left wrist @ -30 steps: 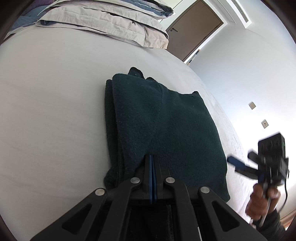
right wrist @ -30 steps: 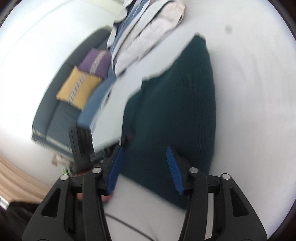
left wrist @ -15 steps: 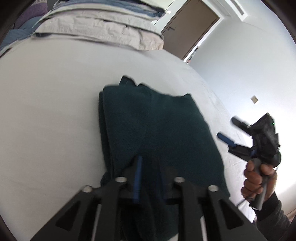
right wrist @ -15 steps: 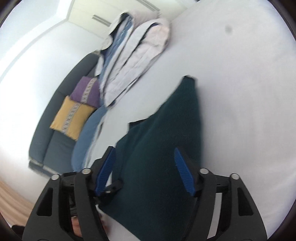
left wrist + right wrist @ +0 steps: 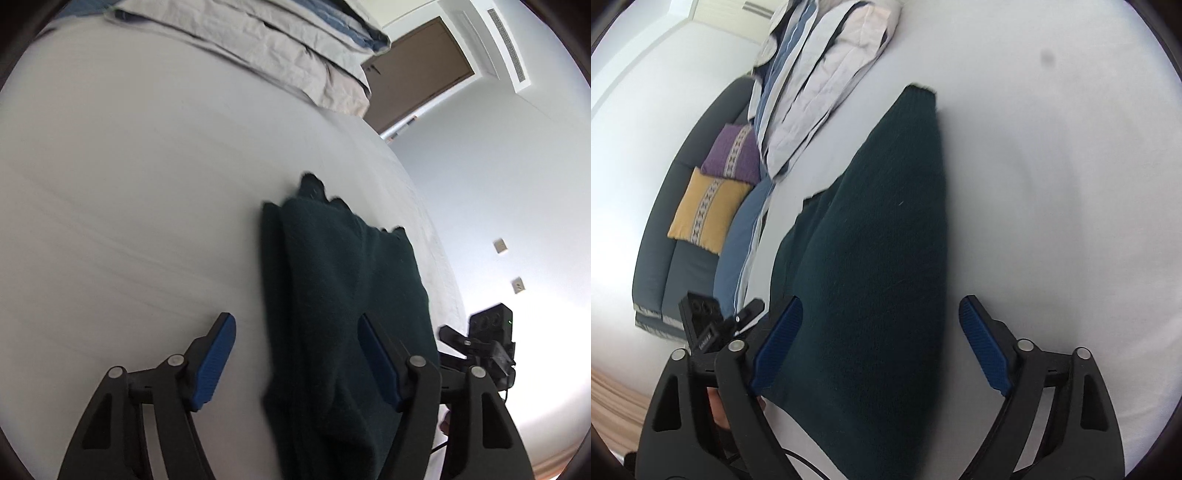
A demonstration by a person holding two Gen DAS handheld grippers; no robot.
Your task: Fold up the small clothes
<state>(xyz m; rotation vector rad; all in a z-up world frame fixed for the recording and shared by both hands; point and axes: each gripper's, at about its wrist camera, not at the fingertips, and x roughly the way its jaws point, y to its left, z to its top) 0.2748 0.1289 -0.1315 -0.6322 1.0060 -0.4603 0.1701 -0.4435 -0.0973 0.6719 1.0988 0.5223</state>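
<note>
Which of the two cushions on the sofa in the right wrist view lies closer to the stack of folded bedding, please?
The purple cushion: it sits right beside the folded bedding, while the yellow cushion lies on its far side, further along the sofa.

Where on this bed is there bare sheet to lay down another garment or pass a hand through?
Bare sheet runs wide between the folded dark green garment and the stacked bedding. More lies bare on the garment's other side. It is crowded along the bedding edge and near the garment's front end, where both grippers, left gripper and right gripper, hang with jaws open.
</note>
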